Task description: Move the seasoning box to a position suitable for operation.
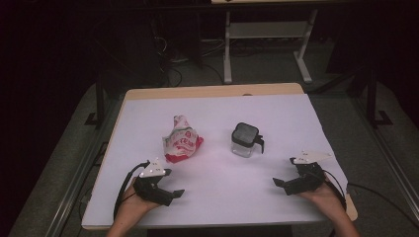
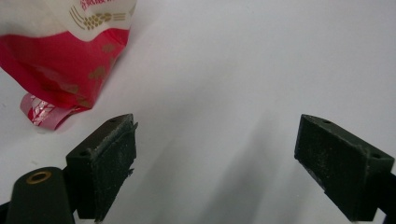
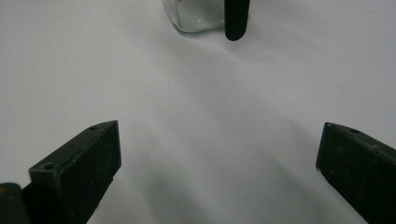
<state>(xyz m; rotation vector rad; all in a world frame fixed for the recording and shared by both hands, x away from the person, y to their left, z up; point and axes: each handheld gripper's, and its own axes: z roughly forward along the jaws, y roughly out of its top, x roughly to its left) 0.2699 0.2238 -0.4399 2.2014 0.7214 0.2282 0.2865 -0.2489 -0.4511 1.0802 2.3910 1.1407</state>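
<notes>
A crumpled red-and-white snack bag [image 1: 182, 139] lies left of centre on the white-covered table [image 1: 217, 113]. To its right stands a small clear container [image 1: 245, 139] with a black lid and a black handle. My left gripper [image 1: 174, 195] rests near the front edge, below the bag, open and holding nothing. In the left gripper view the bag [image 2: 60, 56] sits up and to the left of the open left gripper [image 2: 217, 135]. My right gripper [image 1: 283, 186] rests at the front right, open. The right gripper view has the container [image 3: 196, 16] ahead of the open right gripper [image 3: 219, 140].
The table's wooden edge [image 1: 212, 91] shows at the back. Behind the table stand a white frame [image 1: 267, 44] and cables on a dark floor. Bare white sheet [image 1: 222, 182] lies between the two grippers.
</notes>
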